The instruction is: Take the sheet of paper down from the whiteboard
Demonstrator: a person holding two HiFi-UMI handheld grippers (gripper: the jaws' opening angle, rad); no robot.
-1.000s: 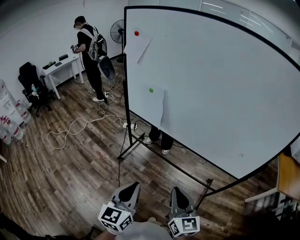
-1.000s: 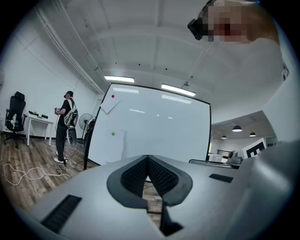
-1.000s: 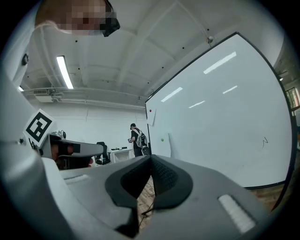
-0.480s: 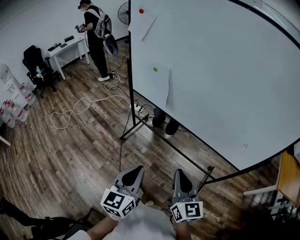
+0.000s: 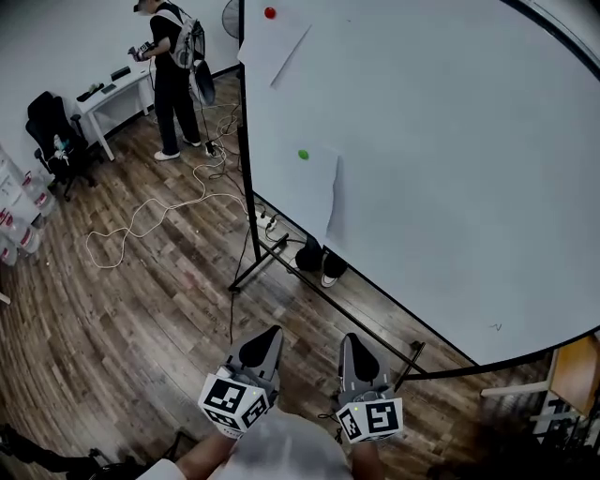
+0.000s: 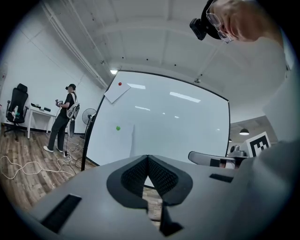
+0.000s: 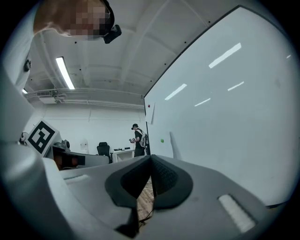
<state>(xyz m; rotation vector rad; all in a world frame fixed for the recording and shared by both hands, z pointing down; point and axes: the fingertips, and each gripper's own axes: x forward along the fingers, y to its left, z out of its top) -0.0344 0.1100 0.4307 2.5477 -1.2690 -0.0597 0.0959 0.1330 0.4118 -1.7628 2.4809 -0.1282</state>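
Observation:
A large whiteboard (image 5: 450, 169) stands on a black wheeled frame ahead of me. One white sheet (image 5: 317, 197) hangs at its left under a green magnet (image 5: 303, 155), with its right edge curling off the board. A second, tilted sheet (image 5: 278, 49) sits higher under a red magnet (image 5: 270, 13). My left gripper (image 5: 266, 339) and right gripper (image 5: 349, 343) are side by side low in the head view, well short of the board, both shut and empty. The left gripper view shows its jaws (image 6: 147, 158) closed, with the green-magnet sheet (image 6: 125, 143) far beyond. The right gripper's jaws (image 7: 151, 158) also meet.
A person (image 5: 172, 75) stands at a white desk (image 5: 108, 94) far left, near a black chair (image 5: 52, 131) and a fan. A white cable (image 5: 141, 220) and a power strip lie on the wood floor. Someone's feet (image 5: 314, 262) show behind the board. A wooden table (image 5: 574, 375) is at the right.
Both grippers and my view have moved nearer the whiteboard; the board and its sheets look larger and have shifted in the frame. Both grippers stay shut.

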